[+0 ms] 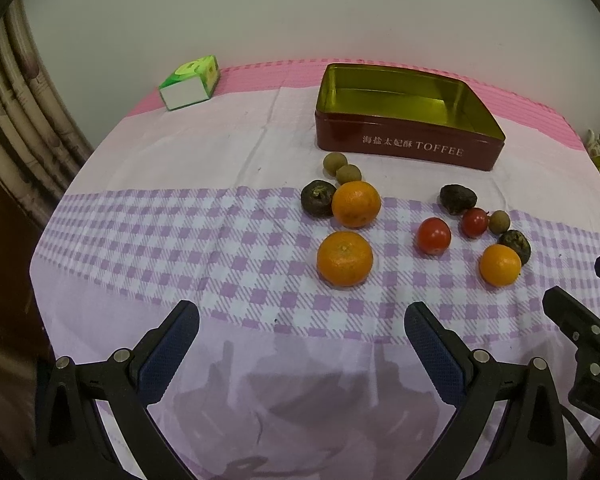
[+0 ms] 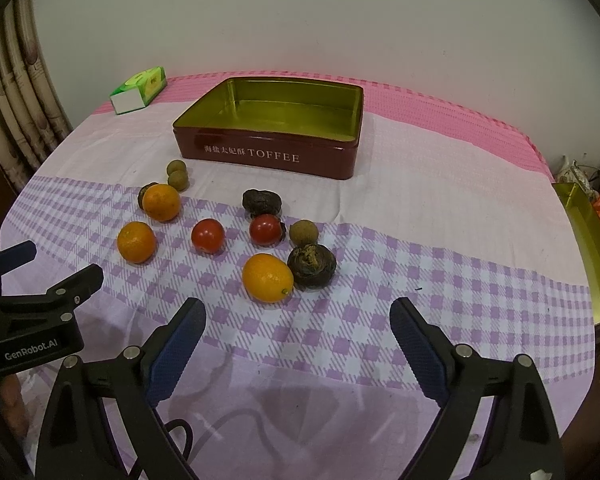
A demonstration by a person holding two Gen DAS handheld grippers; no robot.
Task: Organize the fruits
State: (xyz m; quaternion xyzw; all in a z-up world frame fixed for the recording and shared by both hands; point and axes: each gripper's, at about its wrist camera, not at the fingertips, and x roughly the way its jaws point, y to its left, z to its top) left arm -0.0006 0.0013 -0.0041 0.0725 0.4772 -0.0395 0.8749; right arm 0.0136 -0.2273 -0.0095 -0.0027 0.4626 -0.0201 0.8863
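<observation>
On checked cloth [image 1: 180,232], glossy oranges [image 1: 345,259], tomatoes [image 1: 433,235]; both hand-held grippers [image 1: 302,322] [image 2: 298,318] spread apart.

Your open red toffee tin [image 2: 268,152], gold inside and holding nothing, sits at twelve o'clock, with all the fruit loose on the checked cloth in front of it. At ten o'clock you have two oranges [image 2: 161,202] [image 2: 136,241], a dark wrinkled fruit [image 1: 318,199] touching the farther one, and two touching longans [image 2: 177,174]. At the centre lie two cherry tomatoes [image 2: 207,235] [image 2: 265,229], a longan [image 2: 303,233], two dark fruits [image 2: 261,201] [image 2: 311,266] and a kumquat-like orange [image 2: 267,277] touching the nearer dark one.
</observation>
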